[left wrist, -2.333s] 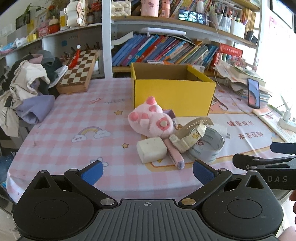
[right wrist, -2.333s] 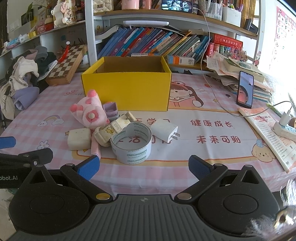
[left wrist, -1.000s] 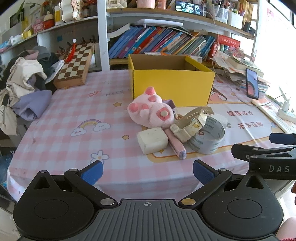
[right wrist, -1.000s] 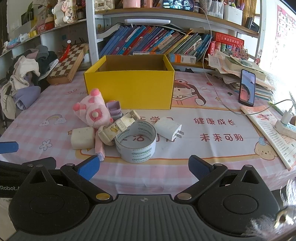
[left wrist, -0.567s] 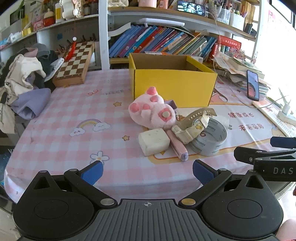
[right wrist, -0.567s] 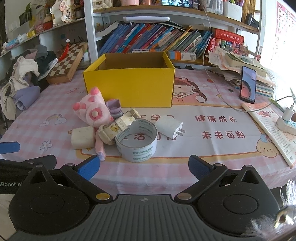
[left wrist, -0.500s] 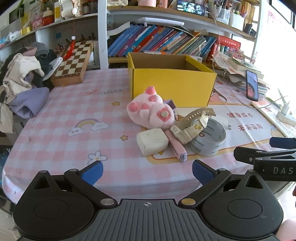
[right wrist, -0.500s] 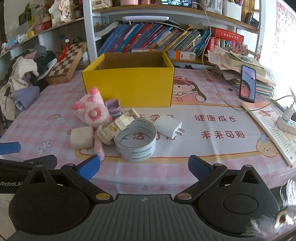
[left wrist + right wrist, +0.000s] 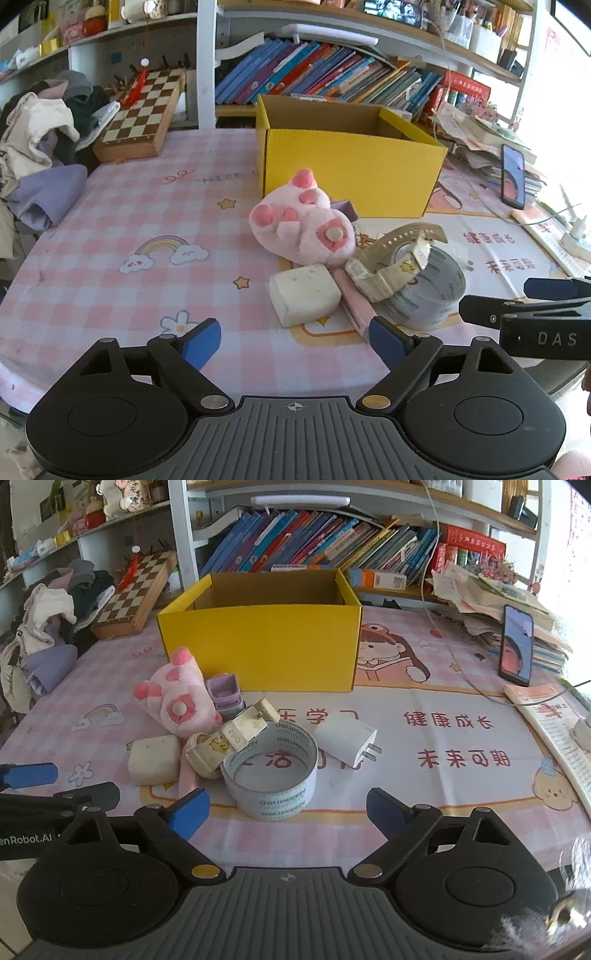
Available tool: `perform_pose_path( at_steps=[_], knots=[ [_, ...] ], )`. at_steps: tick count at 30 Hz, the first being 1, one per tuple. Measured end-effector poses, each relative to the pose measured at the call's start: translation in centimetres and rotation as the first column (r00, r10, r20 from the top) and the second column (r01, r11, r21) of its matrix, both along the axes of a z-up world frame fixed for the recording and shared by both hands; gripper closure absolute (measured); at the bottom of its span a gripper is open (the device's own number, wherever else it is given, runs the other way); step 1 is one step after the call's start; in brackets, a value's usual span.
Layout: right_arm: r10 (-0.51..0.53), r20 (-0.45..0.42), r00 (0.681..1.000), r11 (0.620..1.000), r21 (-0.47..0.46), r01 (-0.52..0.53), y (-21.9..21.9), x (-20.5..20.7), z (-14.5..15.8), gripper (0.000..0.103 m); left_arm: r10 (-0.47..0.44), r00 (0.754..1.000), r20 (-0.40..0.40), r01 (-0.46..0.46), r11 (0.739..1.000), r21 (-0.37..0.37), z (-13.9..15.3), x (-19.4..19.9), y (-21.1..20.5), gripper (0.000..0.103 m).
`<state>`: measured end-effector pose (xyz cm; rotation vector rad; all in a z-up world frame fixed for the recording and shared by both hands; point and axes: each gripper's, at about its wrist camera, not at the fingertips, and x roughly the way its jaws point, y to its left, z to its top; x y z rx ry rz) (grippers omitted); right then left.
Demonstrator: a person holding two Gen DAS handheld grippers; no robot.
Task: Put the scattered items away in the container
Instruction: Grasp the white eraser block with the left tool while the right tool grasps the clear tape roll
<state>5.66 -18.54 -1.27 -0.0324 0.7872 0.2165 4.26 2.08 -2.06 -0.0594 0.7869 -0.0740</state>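
Yellow cardboard box mid-table, visible interior bare. Tape roll, plush pig, charger clustered before it, beyond both released grippers: left, right

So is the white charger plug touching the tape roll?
Apart. In the right wrist view, a strip of tablecloth shows between the charger plug and the tape roll.

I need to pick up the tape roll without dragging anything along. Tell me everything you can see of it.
The tape roll is a wide pale ring with printed lettering and looks nearly used up. It lies flat, hollow facing up, on the tablecloth in front of the yellow box. A cream watch leans over its left rim; the white charger sits close behind on the right.
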Motion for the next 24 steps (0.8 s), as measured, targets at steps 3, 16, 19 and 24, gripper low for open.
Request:
perform_pose_path(
  at_steps=[3,16,19,24],
  knots=[
    [0.017,-0.035,0.999,1.0,-0.003,-0.017,0.2,1.5,-0.7,0.01,0.005,1.0,-0.02,-0.005,1.0,0.003,-0.6,1.0,0.0,0.014],
    [0.088,-0.153,0.984,0.995,-0.027,-0.093,1.4,5.8,-3.6,0.01,0.014,0.993,-0.114,-0.014,1.0,-0.002,-3.5,4.7,-0.3,0.021],
    [0.098,-0.159,0.982,0.994,-0.03,-0.104,1.6,6.5,-4.0,0.01,0.013,0.993,-0.12,-0.013,1.0,0.0,-3.8,5.3,-0.4,0.024],
    [0.091,-0.131,0.987,0.994,-0.045,-0.098,1.7,7.2,-4.0,0.021,0.003,0.992,-0.123,-0.003,1.0,0.0,-4.1,6.3,-0.8,0.027]
  ],
)
